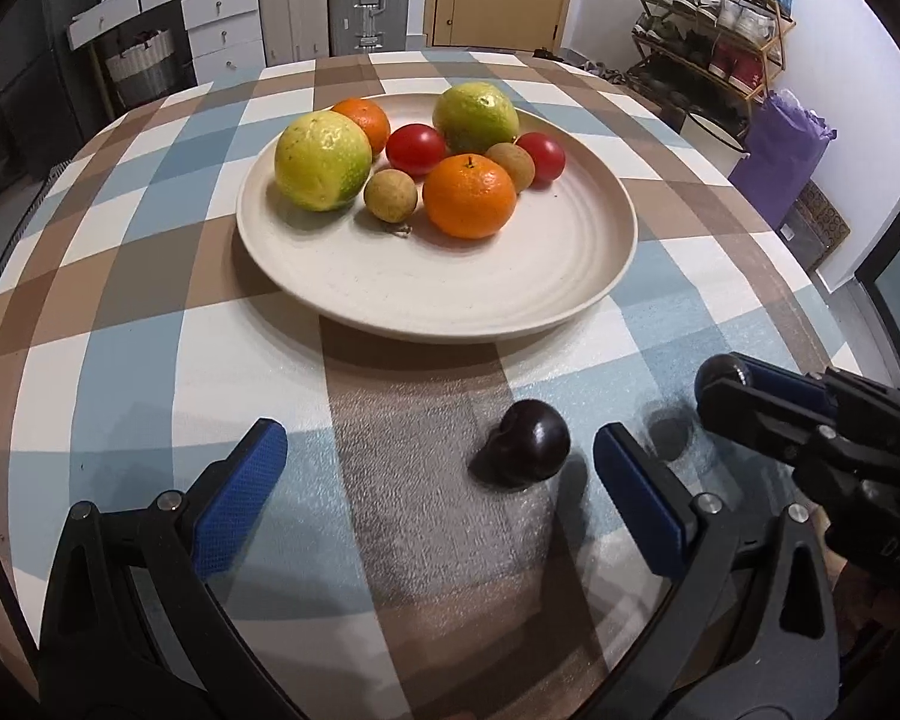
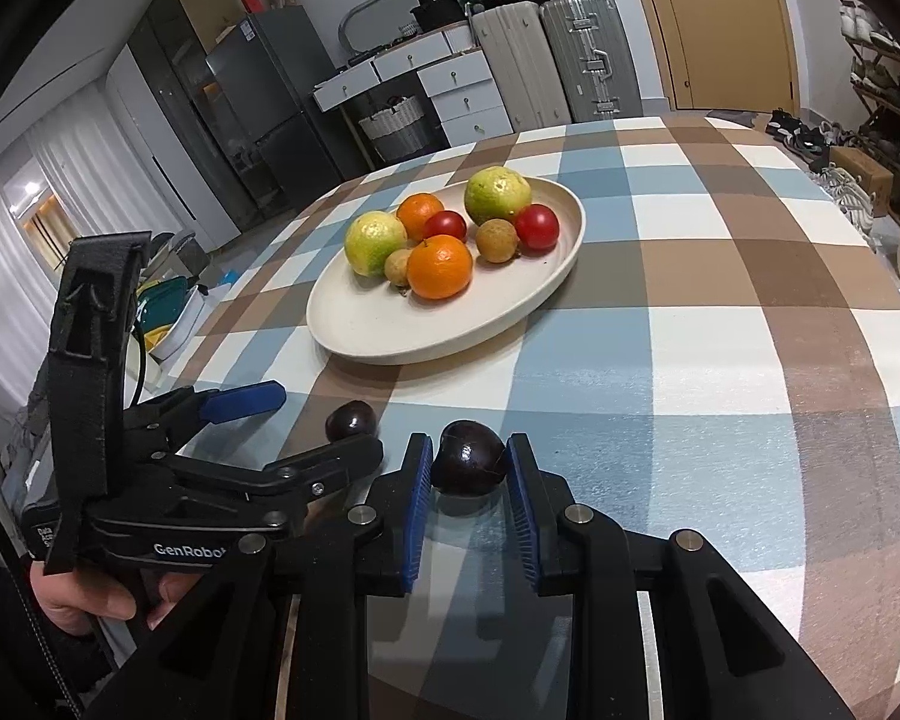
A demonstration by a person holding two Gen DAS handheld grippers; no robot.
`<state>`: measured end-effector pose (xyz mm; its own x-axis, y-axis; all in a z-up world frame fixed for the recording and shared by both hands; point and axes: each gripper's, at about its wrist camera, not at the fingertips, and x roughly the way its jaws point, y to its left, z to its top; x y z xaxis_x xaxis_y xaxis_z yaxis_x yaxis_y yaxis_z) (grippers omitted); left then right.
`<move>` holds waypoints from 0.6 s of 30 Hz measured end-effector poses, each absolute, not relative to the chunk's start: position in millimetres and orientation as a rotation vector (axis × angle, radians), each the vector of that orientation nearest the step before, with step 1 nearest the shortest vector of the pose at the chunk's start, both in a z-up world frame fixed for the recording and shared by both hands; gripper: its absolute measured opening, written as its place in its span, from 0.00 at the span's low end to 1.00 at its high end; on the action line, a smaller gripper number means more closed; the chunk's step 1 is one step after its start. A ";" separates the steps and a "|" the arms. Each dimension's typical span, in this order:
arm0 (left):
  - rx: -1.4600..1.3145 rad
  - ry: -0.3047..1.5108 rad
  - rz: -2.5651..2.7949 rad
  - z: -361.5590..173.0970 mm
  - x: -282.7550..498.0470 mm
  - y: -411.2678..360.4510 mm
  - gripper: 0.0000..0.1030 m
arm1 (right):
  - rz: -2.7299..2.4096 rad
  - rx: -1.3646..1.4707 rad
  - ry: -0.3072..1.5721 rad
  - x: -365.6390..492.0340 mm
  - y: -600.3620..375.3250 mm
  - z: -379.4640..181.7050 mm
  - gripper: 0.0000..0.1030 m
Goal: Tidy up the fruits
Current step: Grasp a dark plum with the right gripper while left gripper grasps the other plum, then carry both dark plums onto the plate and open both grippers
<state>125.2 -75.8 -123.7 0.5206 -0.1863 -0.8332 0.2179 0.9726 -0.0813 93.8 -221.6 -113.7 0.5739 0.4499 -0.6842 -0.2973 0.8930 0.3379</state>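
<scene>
Room: a home interior, with white drawers, suitcases and a yellow door behind; a shoe rack (image 1: 714, 18) stands at 2 o'clock in the left wrist view.
Worktop: a worktop (image 1: 120, 360) under a checked cloth of blue, brown and white.
Left gripper: the left gripper (image 1: 438, 456) hangs low over the cloth with its blue fingers (image 1: 240, 498) spread wide and nothing between the pads; a hand (image 2: 90, 600) holds its handle at 8 o'clock in the right wrist view.
Loose plum: a dark loose plum (image 1: 525, 450) lies on the cloth between the left fingers, nearer the right-hand one and apart from both.
Plate: a cream plate (image 1: 450, 288) sits at 12 o'clock beyond the loose plum, well apart from it.
Fruit on plate: left to right, a green-yellow citrus (image 1: 321, 159), an orange (image 1: 363, 120) behind it, a small brown fruit (image 1: 390, 195), a red tomato (image 1: 415, 149), a front orange (image 1: 469, 195), a second citrus (image 1: 475, 117), a second brown fruit (image 1: 510, 165) and a second tomato (image 1: 543, 156).
Right gripper: the right gripper (image 2: 469, 468) has its fingers closed on a held plum (image 2: 468, 465), lifted off the cloth.
</scene>
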 end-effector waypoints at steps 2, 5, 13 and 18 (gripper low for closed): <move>0.040 0.986 -0.243 -123.1 125.0 -76.3 0.89 | 0.436 0.203 0.854 95.0 -225.1 -114.0 0.25; 0.039 0.959 -0.274 -120.3 123.2 -75.2 0.70 | 0.432 0.208 0.861 96.1 -227.7 -114.2 0.25; 0.002 0.963 -0.427 -115.2 119.9 -79.0 0.22 | 0.430 0.208 0.851 98.2 -228.2 -108.8 0.25; -0.046 0.979 -0.442 -114.7 120.6 -71.2 0.22 | 0.438 0.206 0.838 99.2 -224.4 -102.7 0.25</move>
<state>120.6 -71.2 -114.7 0.4768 -0.3825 -0.7915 0.3413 0.9103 -0.2343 99.2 -224.4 -102.7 0.5866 0.4525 -0.6717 -0.2930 0.8917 0.3449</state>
